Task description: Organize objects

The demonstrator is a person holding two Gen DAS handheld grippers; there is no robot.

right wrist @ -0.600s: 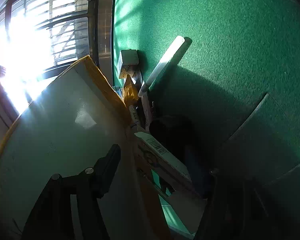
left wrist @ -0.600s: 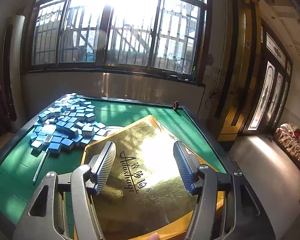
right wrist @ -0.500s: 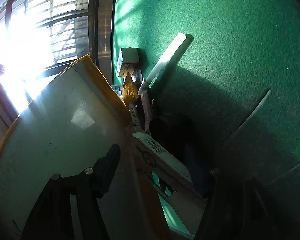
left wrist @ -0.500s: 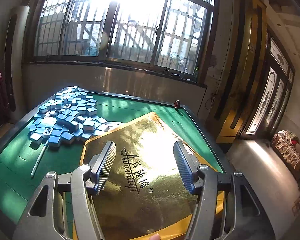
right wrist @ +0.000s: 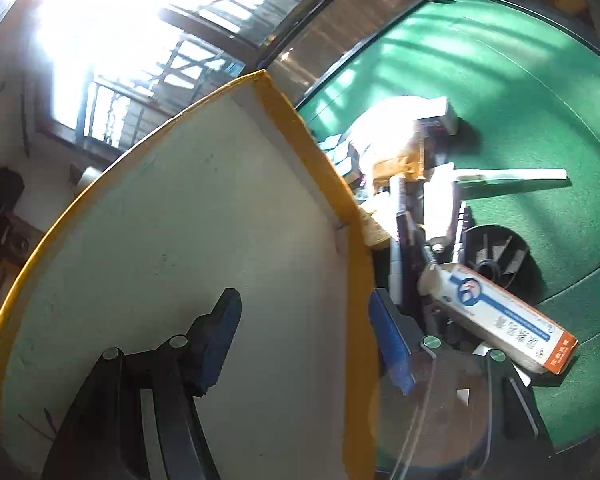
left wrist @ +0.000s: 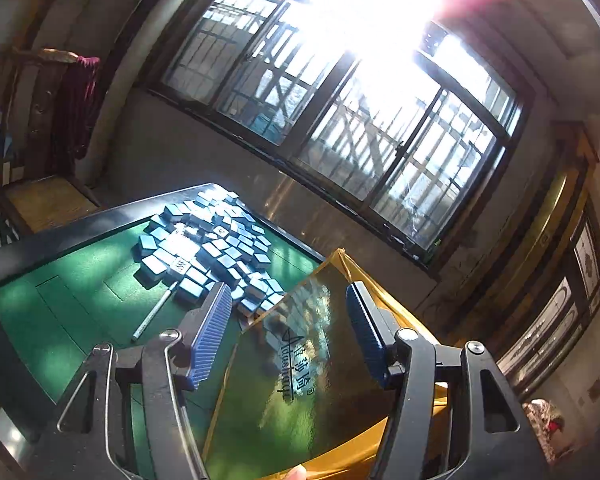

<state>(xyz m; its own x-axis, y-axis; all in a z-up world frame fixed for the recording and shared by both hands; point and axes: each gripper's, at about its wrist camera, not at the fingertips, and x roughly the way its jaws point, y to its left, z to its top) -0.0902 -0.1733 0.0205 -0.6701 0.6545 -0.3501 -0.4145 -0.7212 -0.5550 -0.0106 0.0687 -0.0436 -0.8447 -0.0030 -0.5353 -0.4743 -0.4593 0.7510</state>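
In the left wrist view, the far left of the room holds a dark wooden rack (left wrist: 32, 128) with a maroon cloth (left wrist: 76, 108) draped on it, standing beside the wall; the table (left wrist: 60, 280) is covered in green felt with a dark raised rim, and sun falls across it in bars; toward its far corner lies a heap of blue-backed mahjong tiles (left wrist: 212, 248), a few face up, and a thin white stick (left wrist: 154, 312) rests on the felt at the near edge of the heap; the left gripper (left wrist: 288, 336) stands with its blue ribbed pads well apart and nothing between them; beyond it the gold box lid (left wrist: 300, 368), printed with dark lettering, is raised at a tilt over the table's right side, its mirror face reflecting the tiles; behind everything a wide barred window (left wrist: 340, 120) blazes with sun, and at the far right is a gilt-framed door (left wrist: 560, 280) with glass panels.

In the right wrist view, the same lid shows its pale inner face (right wrist: 172, 240) edged in yellow, tilted up at the left; the right gripper (right wrist: 304, 344) straddles the lid's yellow side wall, one finger inside and one outside, with gaps visible, so it is parted rather than clamped; just right of the lid lies a clutter of small items, among them a white carton (right wrist: 496, 316) with a blue emblem and orange end, a black reel (right wrist: 496, 256), a white stick (right wrist: 512, 176) and a small white box (right wrist: 436, 112); the green felt (right wrist: 520, 80) stretches to the far right edge.
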